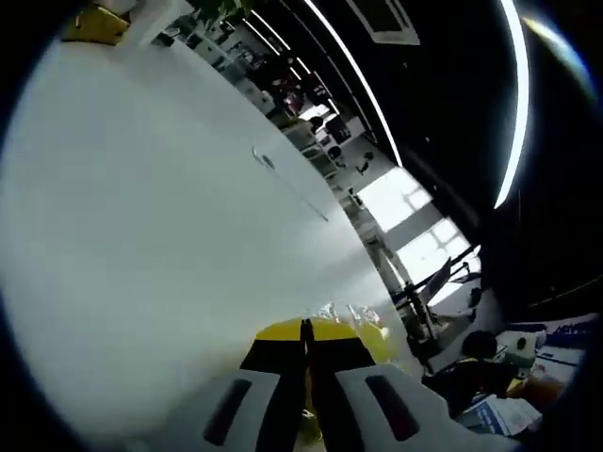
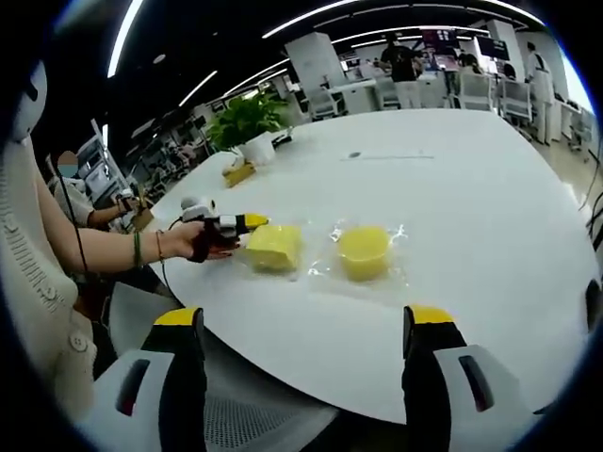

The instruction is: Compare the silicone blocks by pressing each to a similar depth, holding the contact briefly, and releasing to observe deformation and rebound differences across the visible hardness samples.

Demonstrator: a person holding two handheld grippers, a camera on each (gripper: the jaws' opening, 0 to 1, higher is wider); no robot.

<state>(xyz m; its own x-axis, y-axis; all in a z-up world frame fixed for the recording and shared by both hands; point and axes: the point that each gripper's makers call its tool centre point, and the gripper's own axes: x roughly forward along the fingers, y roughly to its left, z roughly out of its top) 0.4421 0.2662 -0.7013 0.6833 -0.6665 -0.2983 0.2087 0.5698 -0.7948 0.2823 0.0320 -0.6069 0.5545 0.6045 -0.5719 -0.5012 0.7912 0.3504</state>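
Blocks: square one (image 2: 274, 247) and round one (image 2: 364, 251) sit near the tabletop (image 2: 471, 188) edge, open room behind. Left tool (image 2: 252, 222), jaws together, presses the square's side; right tool (image 2: 306, 325) hangs wide apart, off the edge.

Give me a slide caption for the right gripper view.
Left gripper meets square yellow silicone block; round yellow silicone block waits on white table.

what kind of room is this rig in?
Likely an open-plan office or lab: a big white table, rows of desks and chairs behind it, ceiling strip lights, and a potted plant on the table.
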